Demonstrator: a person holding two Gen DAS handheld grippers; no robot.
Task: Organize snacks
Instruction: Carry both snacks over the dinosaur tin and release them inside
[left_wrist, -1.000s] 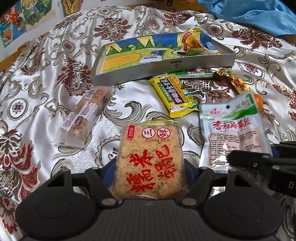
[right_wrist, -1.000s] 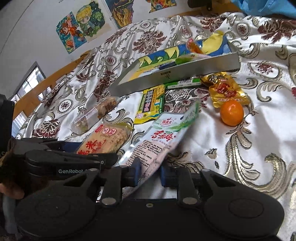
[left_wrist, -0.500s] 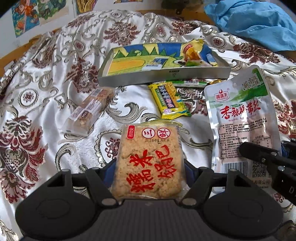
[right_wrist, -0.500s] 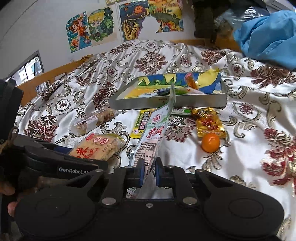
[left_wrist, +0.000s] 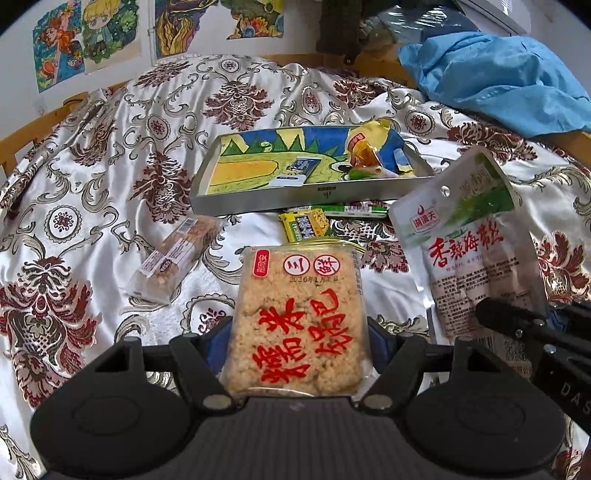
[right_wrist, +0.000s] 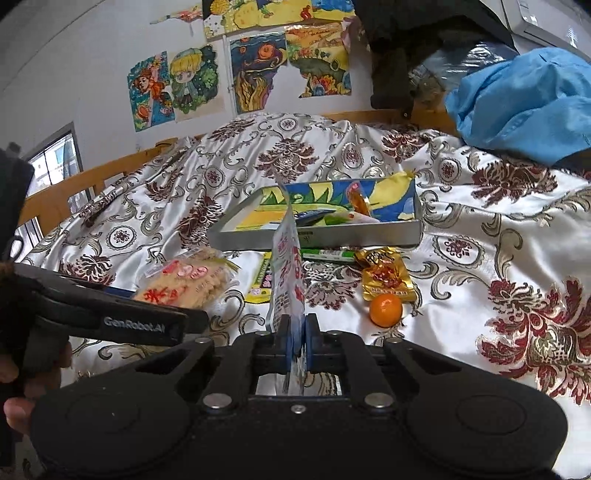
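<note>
Left gripper (left_wrist: 297, 339) clamps rice cracker pack (left_wrist: 297, 314); right gripper (right_wrist: 295, 332) pinches seaweed pouch (right_wrist: 286, 266) edge-on, both short of tray (right_wrist: 317, 240) near wall

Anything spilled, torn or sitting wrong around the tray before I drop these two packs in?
Nothing spilled or torn. One oddity: the tray sits on top of the green stick pack, which pokes out from under its front wall, so it may not lie flat on the bedspread.

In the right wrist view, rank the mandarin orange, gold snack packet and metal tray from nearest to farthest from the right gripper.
1. Mandarin orange: on the bedspread, just right of the right gripper.
2. Gold snack packet: directly behind the orange, touching it.
3. Metal tray: farthest back, centre.
</note>
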